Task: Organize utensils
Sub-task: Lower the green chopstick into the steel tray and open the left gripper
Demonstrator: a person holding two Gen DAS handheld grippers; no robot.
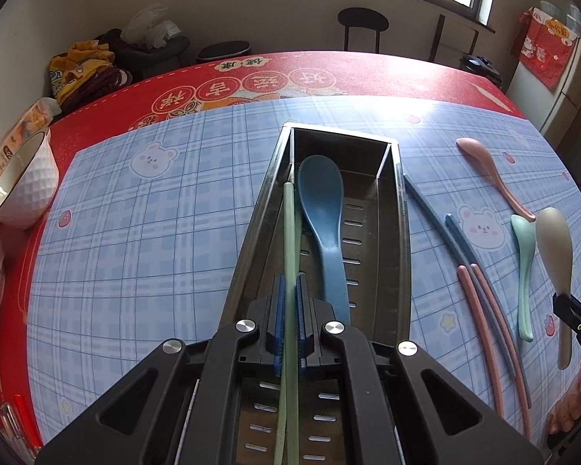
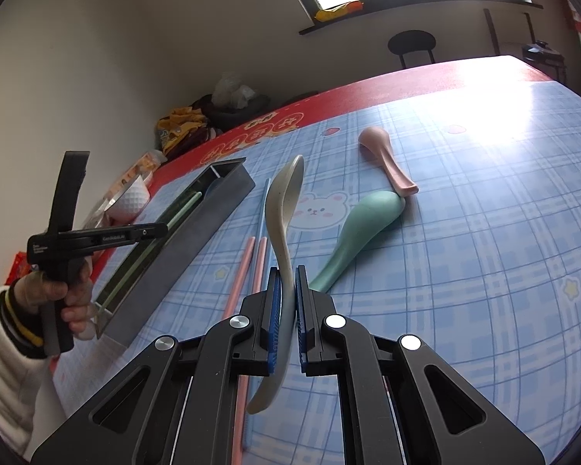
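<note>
My left gripper [image 1: 289,290] is shut on a pair of pale green chopsticks [image 1: 288,228]. They run forward along the left wall of the long metal utensil tray [image 1: 403,232], beside a blue spoon [image 1: 323,209] lying inside. My right gripper [image 2: 287,271] is shut on the handle of a beige spoon [image 2: 282,201], held off the mat with its bowl pointing away. The right wrist view shows the left gripper [image 2: 164,228] over the tray [image 2: 197,228], held by a hand in a white sleeve. A mint spoon [image 2: 360,224], pink spoon [image 2: 387,159], pink chopsticks [image 2: 248,267] and blue chopsticks [image 1: 426,205] lie on the mat.
A blue plaid mat [image 1: 155,232] covers a red tablecloth [image 1: 368,69]. A white faceted bowl [image 1: 23,190] stands at the left table edge among packets. Beyond the table are a black stool [image 1: 362,23], a bin and bags by the wall.
</note>
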